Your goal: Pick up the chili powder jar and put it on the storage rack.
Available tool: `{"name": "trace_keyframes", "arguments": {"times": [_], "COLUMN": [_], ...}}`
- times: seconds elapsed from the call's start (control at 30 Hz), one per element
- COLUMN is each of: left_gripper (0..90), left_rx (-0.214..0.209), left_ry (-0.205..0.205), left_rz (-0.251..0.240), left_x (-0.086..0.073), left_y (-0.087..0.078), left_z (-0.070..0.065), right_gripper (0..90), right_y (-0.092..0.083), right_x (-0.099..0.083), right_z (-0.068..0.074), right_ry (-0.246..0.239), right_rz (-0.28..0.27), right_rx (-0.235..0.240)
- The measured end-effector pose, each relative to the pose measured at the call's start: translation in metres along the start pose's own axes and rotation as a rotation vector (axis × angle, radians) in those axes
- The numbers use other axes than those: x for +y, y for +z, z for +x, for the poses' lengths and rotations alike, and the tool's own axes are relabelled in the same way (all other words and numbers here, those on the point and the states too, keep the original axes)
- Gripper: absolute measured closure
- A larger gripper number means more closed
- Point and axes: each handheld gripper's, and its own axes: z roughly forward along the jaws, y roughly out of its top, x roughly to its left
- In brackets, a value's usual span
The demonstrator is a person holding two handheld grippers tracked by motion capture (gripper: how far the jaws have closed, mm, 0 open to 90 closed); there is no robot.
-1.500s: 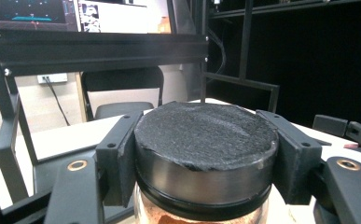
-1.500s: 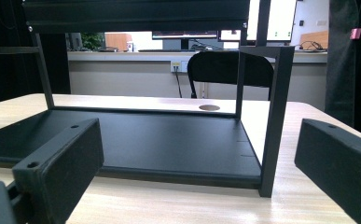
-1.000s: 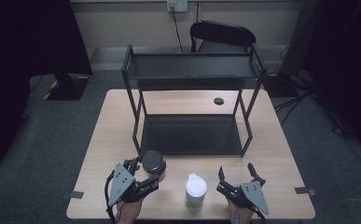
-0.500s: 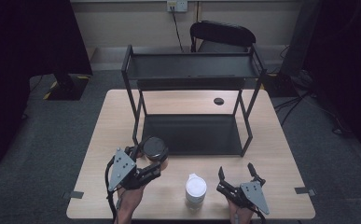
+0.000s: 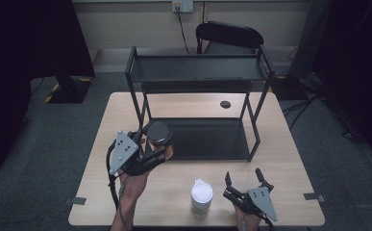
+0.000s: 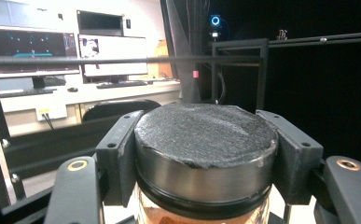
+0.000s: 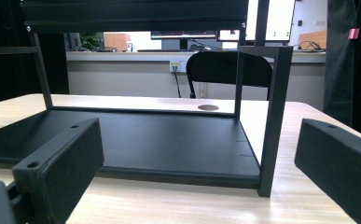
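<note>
The left gripper point(image 5: 150, 153) squeezes a jar point(image 5: 158, 134) by its dark lid point(image 6: 206, 135). The jar stands straight up, lid on top, above the table point(image 5: 289, 144) by the black shelf point(image 5: 198, 72). The right gripper point(image 5: 243, 182) is open, holding nothing.

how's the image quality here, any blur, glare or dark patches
High view: even light on the table, corners of the room fall to black, slightly soft. Left gripper view: the jar lid is sharp, the screens behind blurred and bright, the right side black. Right gripper view: the near jaws are soft, the shelf sharp, the monitors overexposed.
</note>
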Motion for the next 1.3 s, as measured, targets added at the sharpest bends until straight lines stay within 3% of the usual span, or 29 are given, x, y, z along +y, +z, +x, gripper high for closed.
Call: {"name": "trace_keyframes", "arguments": {"times": [0.53, 0.93, 1.1, 1.23, 1.3], "left_gripper": [35.2, 35.3, 35.3, 35.3, 35.2], "left_rx": [0.008, 0.042, 0.063, 0.066, 0.069], "left_ry": [0.024, 0.063, 0.051, 0.016, 0.023], "left_rz": [0.009, 0.022, 0.016, 0.011, 0.009], "left_x": [0.048, 0.086, 0.096, 0.104, 0.110], "left_y": [0.037, 0.068, 0.079, 0.088, 0.092], "left_z": [0.021, 0.028, 0.028, 0.033, 0.034], "right_gripper": [0.0, 0.0, 0.0, 0.0, 0.0], "right_y": [0.000, 0.000, 0.000, 0.000, 0.000], "right_x": [0.000, 0.000, 0.000, 0.000, 0.000], "right_z": [0.000, -0.001, 0.000, 0.000, 0.000], "right_ry": [-0.001, 0.000, 0.000, -0.001, 0.000], "right_rz": [0.000, 0.000, 0.000, 0.000, 0.000], "right_rx": [0.003, 0.003, 0.003, 0.000, 0.000]}}
